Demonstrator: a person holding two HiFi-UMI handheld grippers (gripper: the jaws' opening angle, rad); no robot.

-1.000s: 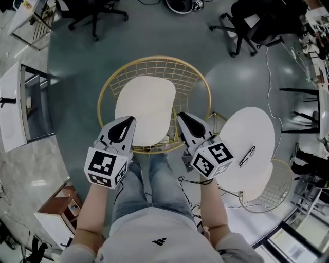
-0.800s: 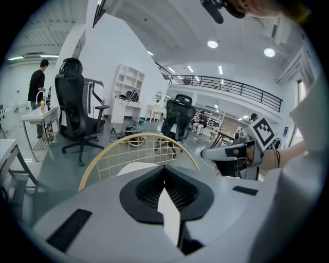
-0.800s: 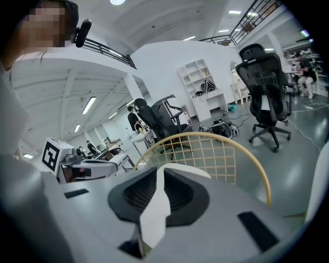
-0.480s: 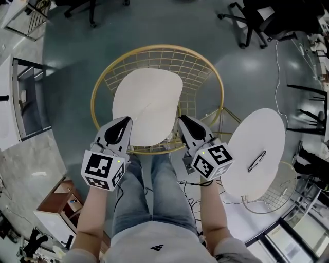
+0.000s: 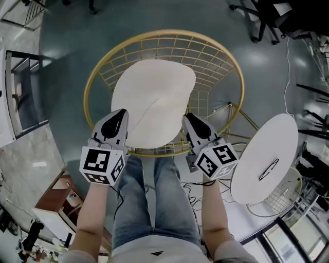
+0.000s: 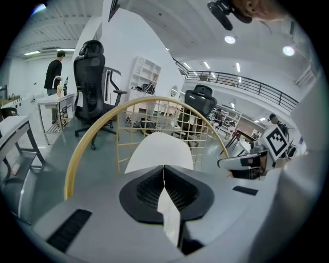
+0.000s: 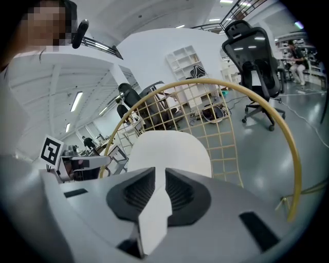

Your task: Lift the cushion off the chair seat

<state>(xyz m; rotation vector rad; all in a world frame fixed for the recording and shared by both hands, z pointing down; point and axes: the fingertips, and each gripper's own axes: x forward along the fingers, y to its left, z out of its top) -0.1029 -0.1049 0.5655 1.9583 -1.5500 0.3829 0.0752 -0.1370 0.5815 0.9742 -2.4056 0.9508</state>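
A white, rounded cushion [image 5: 151,100] lies on the seat of a gold wire chair [image 5: 232,67]. My left gripper [image 5: 122,112] hangs over the cushion's front left edge, its jaws shut with nothing in them. My right gripper [image 5: 187,117] is just off the front right edge. Its jaws have just been opening and stand a narrow slit apart, with nothing between them. In the left gripper view the cushion [image 6: 159,150] lies just past the closed gripper [image 6: 164,169]. The right gripper view shows the cushion [image 7: 172,149] beyond the gripper's [image 7: 159,173] slit.
A second white cushion [image 5: 264,154] with a small dark thing on it rests on another wire chair [image 5: 280,198] at the right. Black office chairs [image 5: 267,15] stand at the back. A wooden cabinet [image 5: 56,198] is at lower left. My legs are right at the chair's front rim.
Both grippers have sunk toward the chair's front, and the chair looms larger in the head view. The right jaws have parted a little; the left ones stay shut.
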